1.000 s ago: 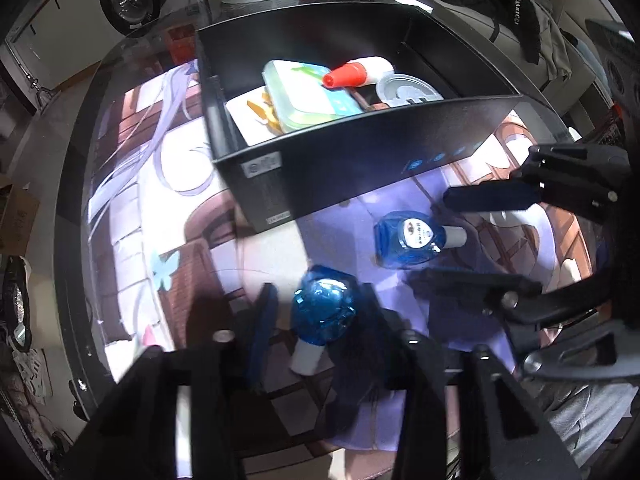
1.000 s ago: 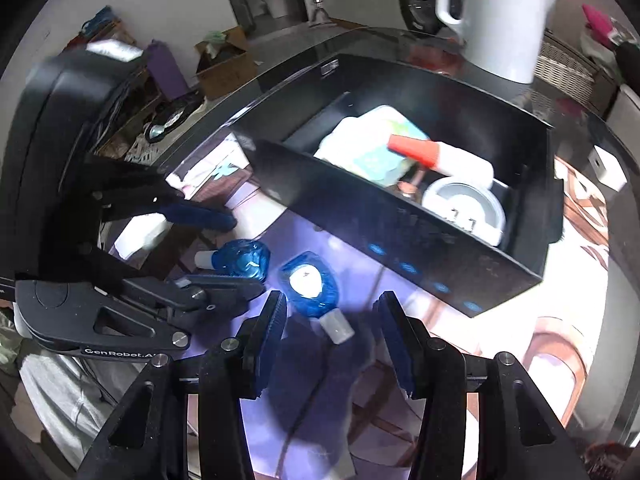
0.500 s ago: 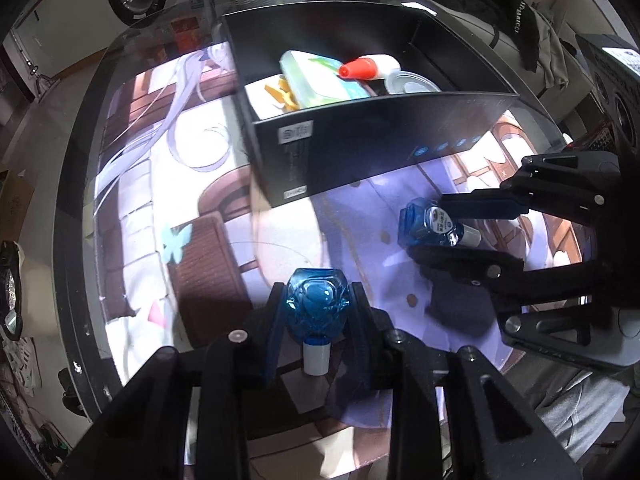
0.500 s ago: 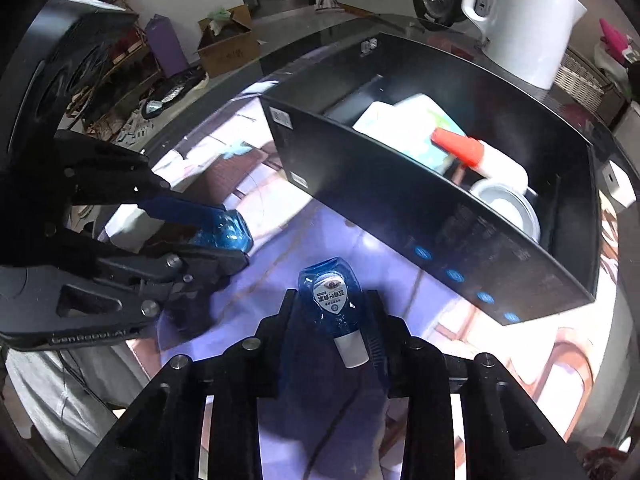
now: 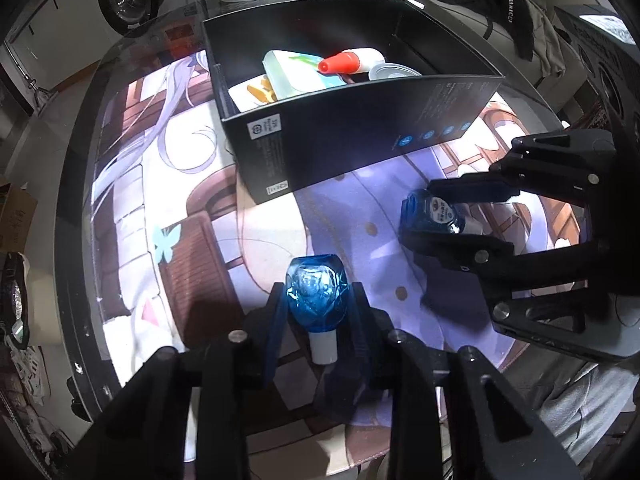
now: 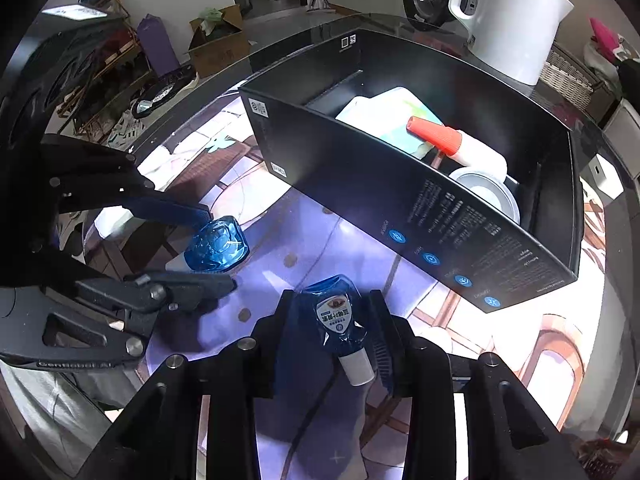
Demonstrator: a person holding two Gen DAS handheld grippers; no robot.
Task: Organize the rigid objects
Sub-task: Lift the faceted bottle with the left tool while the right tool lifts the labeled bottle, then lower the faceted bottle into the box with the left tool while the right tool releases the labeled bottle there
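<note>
Several items already lie in the black box point(image 5: 360, 136); each tool pinches a blue bottle, left tool point(image 5: 317, 312) and right tool point(image 6: 334, 328), neither boxed yet.

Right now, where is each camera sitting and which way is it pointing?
Left wrist view: rides on the left tongs, aimed steeply down at the table mat; its fingers clamp a blue bottle, with the right tongs at right.
Right wrist view: rides on the right tongs, also aimed steeply down; its fingers pinch a labelled blue bottle, with the left tongs at left.
Shared: both bottles, the black box and the white kettle.
</note>
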